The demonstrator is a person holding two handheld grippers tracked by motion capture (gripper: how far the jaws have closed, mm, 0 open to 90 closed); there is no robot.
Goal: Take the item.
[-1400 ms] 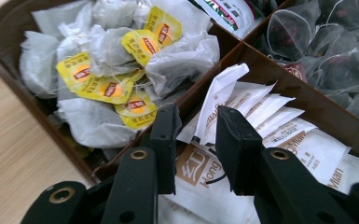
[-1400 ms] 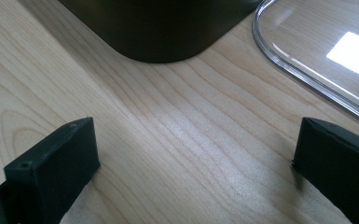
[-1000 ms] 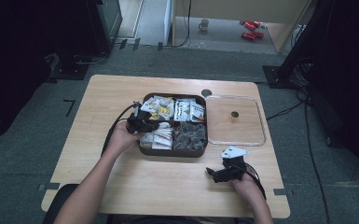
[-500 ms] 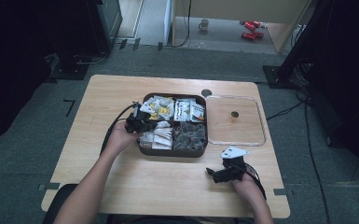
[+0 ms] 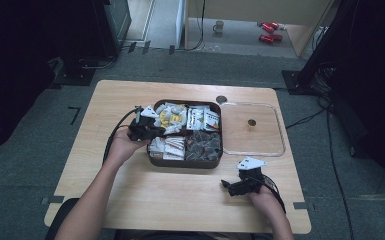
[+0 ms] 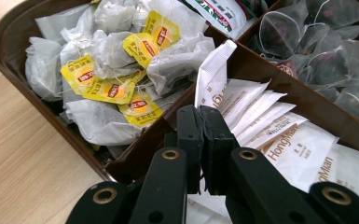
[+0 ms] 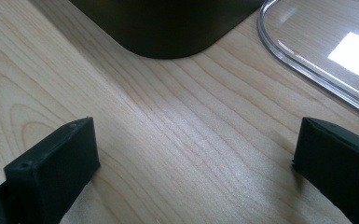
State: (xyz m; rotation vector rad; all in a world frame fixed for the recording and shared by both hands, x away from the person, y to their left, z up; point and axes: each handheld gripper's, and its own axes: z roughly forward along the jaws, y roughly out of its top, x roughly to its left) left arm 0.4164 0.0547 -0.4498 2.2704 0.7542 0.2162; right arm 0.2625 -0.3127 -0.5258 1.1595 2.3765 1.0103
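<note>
Brown divided tray (image 5: 185, 162) mid-table (image 5: 130, 200), clear lid (image 5: 252, 129) just beside it | left gripper (image 6: 204, 122) over tray's near-left compartment, fingers pinched together on a white sachet (image 6: 213, 77) standing upright | right gripper (image 5: 241, 186) near table's front edge, fingers spread wide, holding nothing | tea bags (image 6: 116, 70) with yellow tags in adjoining compartment

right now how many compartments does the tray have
4: far left tea bags, far right packets, near left white sachets, near right mesh bags. The left gripper pinches a white sachet.
</note>
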